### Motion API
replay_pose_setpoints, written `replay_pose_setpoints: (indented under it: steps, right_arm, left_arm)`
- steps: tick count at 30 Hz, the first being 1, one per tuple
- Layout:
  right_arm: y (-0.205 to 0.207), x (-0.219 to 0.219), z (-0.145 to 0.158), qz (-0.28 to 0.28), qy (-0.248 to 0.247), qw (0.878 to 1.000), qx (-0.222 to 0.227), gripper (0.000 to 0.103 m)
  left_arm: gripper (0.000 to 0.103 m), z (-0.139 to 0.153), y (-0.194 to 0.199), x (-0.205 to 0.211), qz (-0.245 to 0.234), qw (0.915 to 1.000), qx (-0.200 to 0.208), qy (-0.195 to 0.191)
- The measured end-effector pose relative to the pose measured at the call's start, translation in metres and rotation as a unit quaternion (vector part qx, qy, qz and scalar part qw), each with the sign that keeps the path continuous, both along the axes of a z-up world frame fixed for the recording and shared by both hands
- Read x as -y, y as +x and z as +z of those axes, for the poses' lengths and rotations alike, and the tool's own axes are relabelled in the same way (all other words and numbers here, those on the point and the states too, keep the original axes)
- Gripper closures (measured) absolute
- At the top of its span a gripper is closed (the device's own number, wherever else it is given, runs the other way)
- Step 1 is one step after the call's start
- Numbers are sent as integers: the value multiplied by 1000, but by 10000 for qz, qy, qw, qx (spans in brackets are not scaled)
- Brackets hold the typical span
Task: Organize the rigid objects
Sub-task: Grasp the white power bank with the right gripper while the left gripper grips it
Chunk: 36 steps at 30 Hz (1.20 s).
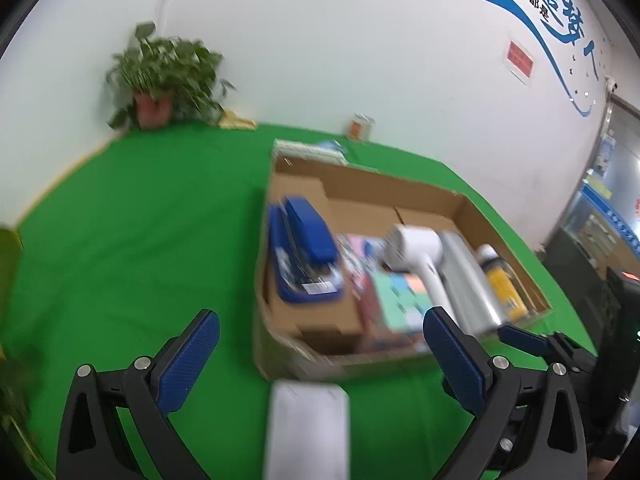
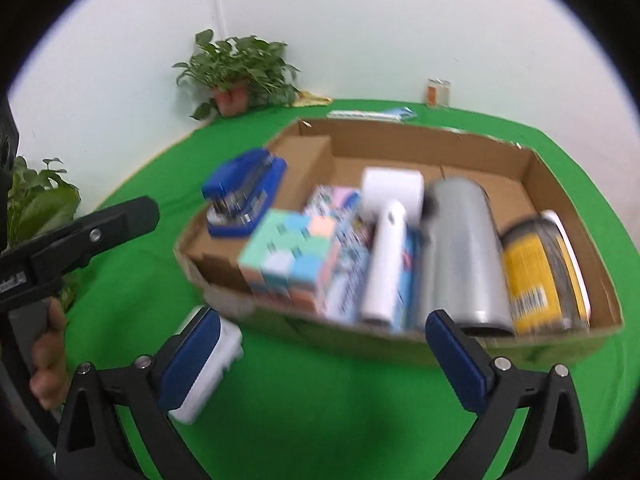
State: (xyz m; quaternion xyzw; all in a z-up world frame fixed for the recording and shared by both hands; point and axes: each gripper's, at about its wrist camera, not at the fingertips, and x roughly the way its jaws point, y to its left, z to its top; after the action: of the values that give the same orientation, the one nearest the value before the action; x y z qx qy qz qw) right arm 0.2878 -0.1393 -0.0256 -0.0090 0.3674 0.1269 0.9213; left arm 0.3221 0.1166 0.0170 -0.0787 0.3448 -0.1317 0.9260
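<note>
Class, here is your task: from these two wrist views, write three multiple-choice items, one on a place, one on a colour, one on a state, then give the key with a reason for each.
1. Where is the blue stapler?
A. On the green cloth
B. In the cardboard box, at its left end
C. Beside the potted plant

2. What colour is the label on the bottle at the box's right end?
A. Yellow
B. Red
C. Purple

3. How do the right gripper jaws stand?
A. Shut on the white case
B. Shut, empty
C. Open, empty

Key: B, it sits on a flap inside the box; A, yellow wrap shows; C, the pads stand wide apart, nothing pressed between.
</note>
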Motion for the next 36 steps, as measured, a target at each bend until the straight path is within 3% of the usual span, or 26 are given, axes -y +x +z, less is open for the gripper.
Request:
replay_pose_setpoints:
  steps: [8,13,19,20,23,25,29,32,36]
  right_arm:
    - [-22,21,-8,-164,-96,9997,-168,1]
    - [-34,28,-9,-85,34,9997,-229,1]
    - [-39,24,-19,350,318,9978,-458,1]
    - [-40,23,-21,461,376,9969,-509,1]
    - [-45,20,-26,653,388,9954,-590,1]
    - [-49,20,-30,804,422,9936,-671,1]
    - [-57,20,-39,1148,493,9885,-852,1]
    - [-65,23,-45,1375,508,9849,-926,1]
    - [-73,34,-48,1429,509,9839,-947,1]
  left_arm:
    - [1,-14,-23,35,-441,9987,-259,-46]
    - [1,-31,-18,17,-344,9962,-740,-314]
    - [3,-76,-6,-15,-28,9882,-1463,-454]
    - [7,-84,-4,-17,-74,9849,-1637,-555]
    - [36,-114,0,-19,-251,9666,-2347,-1001]
    - [36,-113,-7,-16,-210,9713,-2154,-984]
    - [55,-120,-13,1,-470,9610,-2436,-1223]
    - [59,-124,-23,35,-971,9523,-2570,-1327]
    - [58,-122,-24,58,-1069,9507,-2580,-1349]
